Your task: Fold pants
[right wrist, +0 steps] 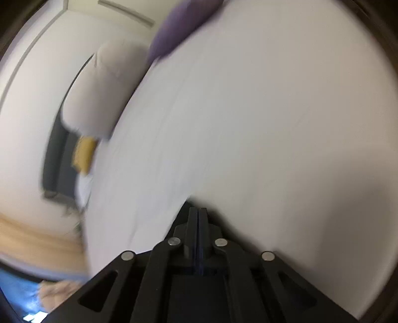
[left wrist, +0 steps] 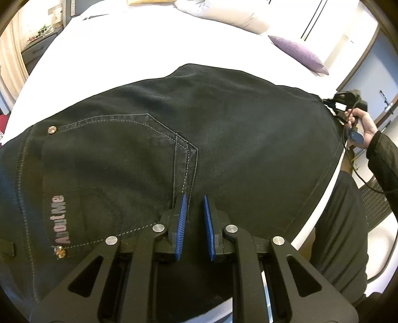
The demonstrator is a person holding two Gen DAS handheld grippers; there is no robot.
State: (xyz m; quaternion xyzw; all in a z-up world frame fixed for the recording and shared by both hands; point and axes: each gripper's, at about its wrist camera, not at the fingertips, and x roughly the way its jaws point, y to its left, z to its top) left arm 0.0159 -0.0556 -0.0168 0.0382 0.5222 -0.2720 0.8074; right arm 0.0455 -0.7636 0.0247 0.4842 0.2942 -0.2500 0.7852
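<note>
Black jeans (left wrist: 223, 129) lie spread on a white bed (left wrist: 149, 44), back pocket with "AboutMe" lettering at the left. My left gripper (left wrist: 195, 198) hovers just over the jeans near the pocket seam, its blue pads apart and empty. My right gripper (left wrist: 330, 104) shows in the left wrist view at the jeans' far right edge, held by a hand. In the blurred right wrist view my right gripper (right wrist: 198, 210) has its fingers pressed together; a dark bit of cloth (right wrist: 182, 211) sits at its tips, and whether it is pinched I cannot tell.
A purple cushion (left wrist: 298, 52) and a pale pillow (left wrist: 223, 12) lie at the bed's far side. The purple cushion (right wrist: 179, 24), pale pillow (right wrist: 99, 92) and a yellow thing (right wrist: 84, 154) show in the right wrist view. A dark chair (left wrist: 373, 203) stands right of the bed.
</note>
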